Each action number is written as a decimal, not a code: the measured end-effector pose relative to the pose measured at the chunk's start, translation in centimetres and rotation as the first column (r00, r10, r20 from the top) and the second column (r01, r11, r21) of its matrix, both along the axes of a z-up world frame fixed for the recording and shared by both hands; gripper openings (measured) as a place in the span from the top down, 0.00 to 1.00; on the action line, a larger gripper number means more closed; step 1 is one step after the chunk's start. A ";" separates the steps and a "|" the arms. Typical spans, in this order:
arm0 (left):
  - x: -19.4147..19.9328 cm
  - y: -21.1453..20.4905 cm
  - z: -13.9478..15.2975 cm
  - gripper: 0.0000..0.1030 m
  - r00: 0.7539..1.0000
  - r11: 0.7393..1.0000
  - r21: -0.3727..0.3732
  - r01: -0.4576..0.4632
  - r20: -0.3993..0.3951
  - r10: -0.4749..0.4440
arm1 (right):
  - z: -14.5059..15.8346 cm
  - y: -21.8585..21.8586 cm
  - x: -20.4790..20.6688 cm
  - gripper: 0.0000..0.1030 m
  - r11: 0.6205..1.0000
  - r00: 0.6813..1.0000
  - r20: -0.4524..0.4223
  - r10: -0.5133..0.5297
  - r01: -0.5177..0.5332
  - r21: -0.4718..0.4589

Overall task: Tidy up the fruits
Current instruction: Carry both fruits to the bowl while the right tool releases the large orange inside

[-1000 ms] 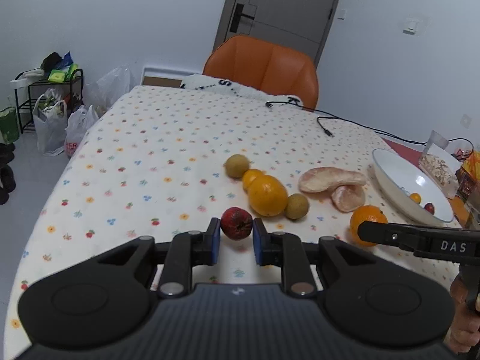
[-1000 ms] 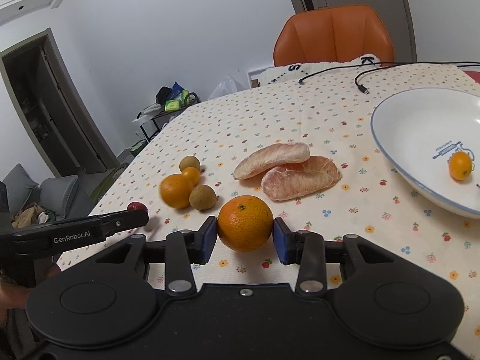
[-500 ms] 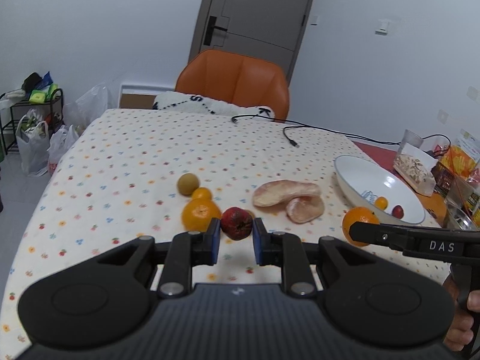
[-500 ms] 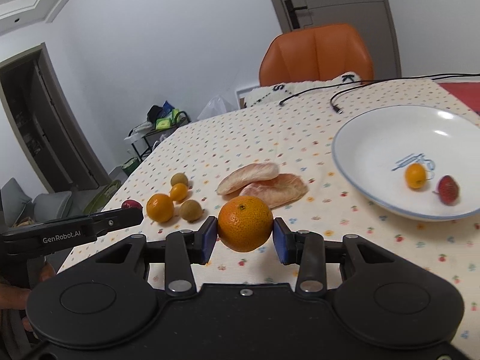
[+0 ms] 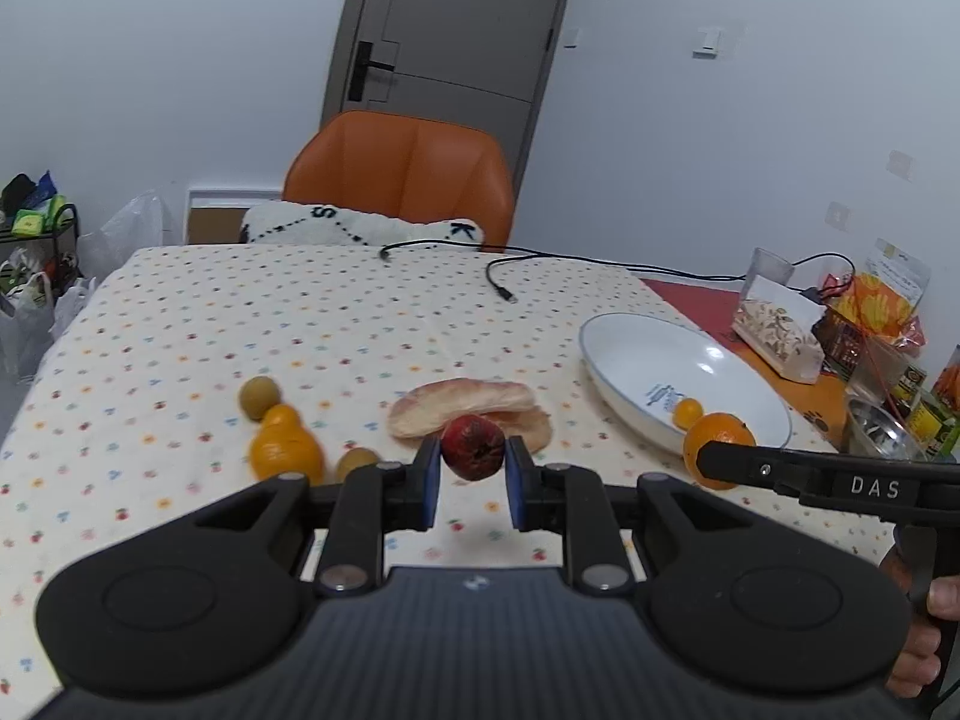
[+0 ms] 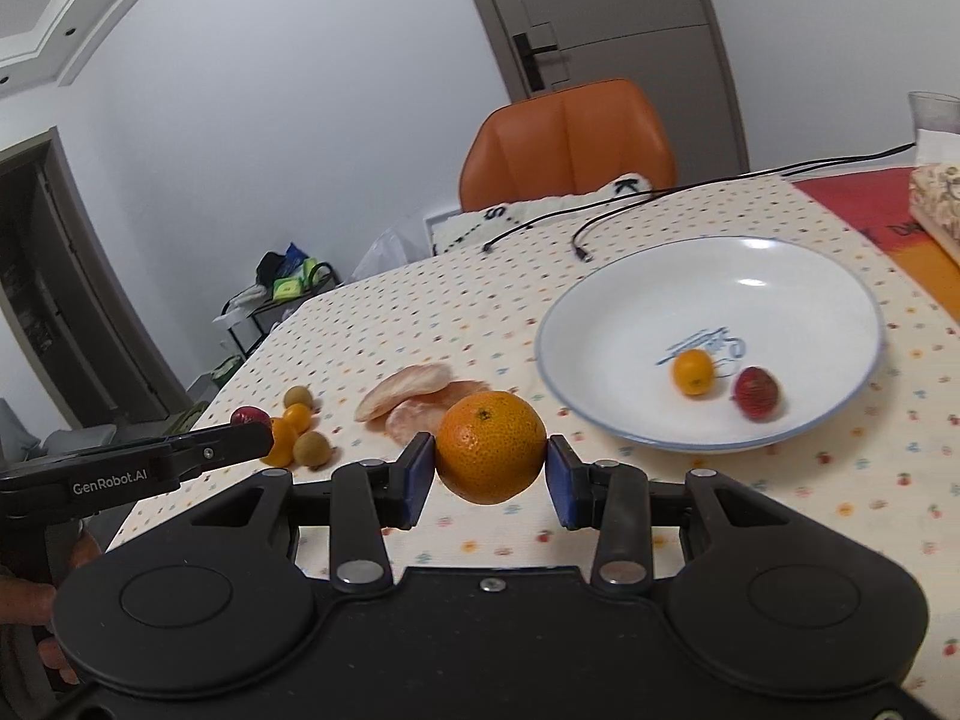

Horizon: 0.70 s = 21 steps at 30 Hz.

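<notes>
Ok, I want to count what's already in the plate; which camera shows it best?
The right wrist view: the plate lies open there, holding a small orange fruit and a red one. In the left wrist view the right gripper hides part.

- We've got an orange chair [image 5: 399, 180] tucked behind the bench [image 5: 180, 324].
- We spot black cables [image 5: 540, 267] trailing over the dotted cloth.
- A grey door [image 5: 456, 36] stands shut behind.

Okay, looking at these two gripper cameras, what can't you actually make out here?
- Red fruit in the plate: motion-blurred in the right wrist view; hidden behind the held orange in the left wrist view.
- Plate's blue print: too small and smeared.
- Fruit undersides: hidden by each gripper's body.
</notes>
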<state>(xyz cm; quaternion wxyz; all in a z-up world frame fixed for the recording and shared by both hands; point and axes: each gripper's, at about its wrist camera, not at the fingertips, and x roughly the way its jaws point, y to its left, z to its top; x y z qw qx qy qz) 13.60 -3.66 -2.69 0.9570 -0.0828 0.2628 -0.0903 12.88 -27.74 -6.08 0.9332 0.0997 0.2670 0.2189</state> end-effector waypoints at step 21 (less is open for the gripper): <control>3.2 -5.8 0.4 0.80 0.995 0.995 0.021 0.099 0.003 -0.099 | -0.5 -5.8 1.1 0.63 0.993 0.994 -0.006 -0.112 0.112 0.033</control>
